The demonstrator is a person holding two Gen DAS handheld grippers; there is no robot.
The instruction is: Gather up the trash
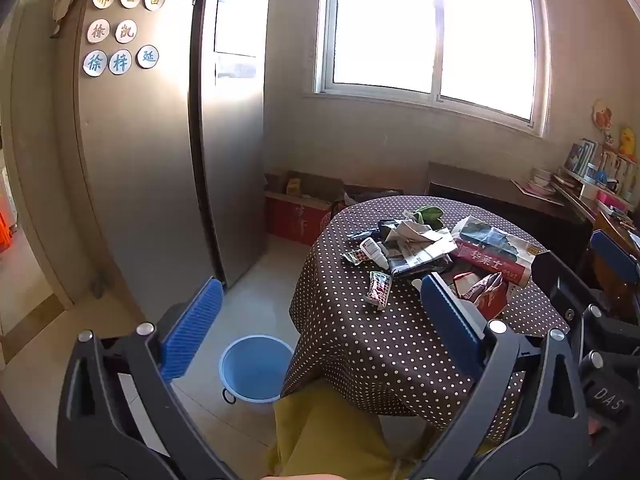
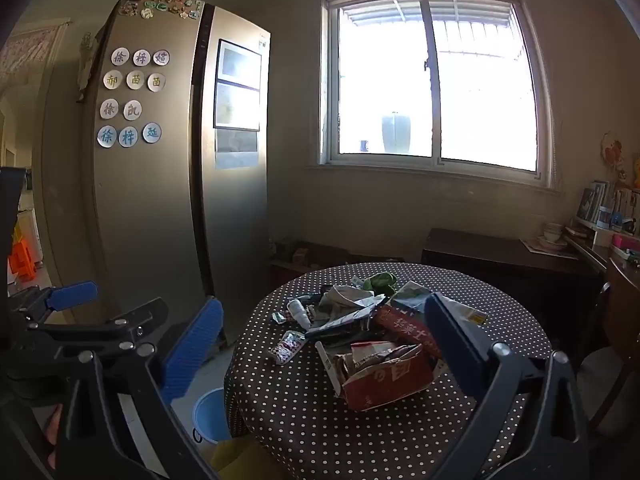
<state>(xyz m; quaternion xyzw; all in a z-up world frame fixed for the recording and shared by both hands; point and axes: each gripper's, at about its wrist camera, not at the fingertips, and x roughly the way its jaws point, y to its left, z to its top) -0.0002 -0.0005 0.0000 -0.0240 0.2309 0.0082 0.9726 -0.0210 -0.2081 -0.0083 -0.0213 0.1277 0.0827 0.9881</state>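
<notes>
Trash lies on a round table with a brown polka-dot cloth (image 1: 360, 340) (image 2: 304, 420): a crumpled red carton (image 2: 384, 376) (image 1: 486, 292), a small red-and-white wrapper (image 1: 378, 288) (image 2: 287, 346), a white bottle (image 1: 374, 252) (image 2: 299, 313), crumpled newspaper (image 1: 416, 246) (image 2: 348, 306) and a red-banded newspaper (image 1: 496, 256) (image 2: 404, 326). A light blue bucket (image 1: 256, 368) (image 2: 210, 416) stands on the floor left of the table. My left gripper (image 1: 320, 320) is open and empty, above the table's near left edge. My right gripper (image 2: 320, 344) is open and empty, short of the trash.
A tall steel fridge (image 1: 160, 160) (image 2: 168, 200) with round magnets stands at left. A window is behind the table. Cardboard boxes (image 1: 300, 208) sit on the floor by the wall. A dark sideboard (image 2: 500, 264) and cluttered shelves (image 1: 600, 184) are at right. Yellow fabric (image 1: 328, 432) hangs below the table.
</notes>
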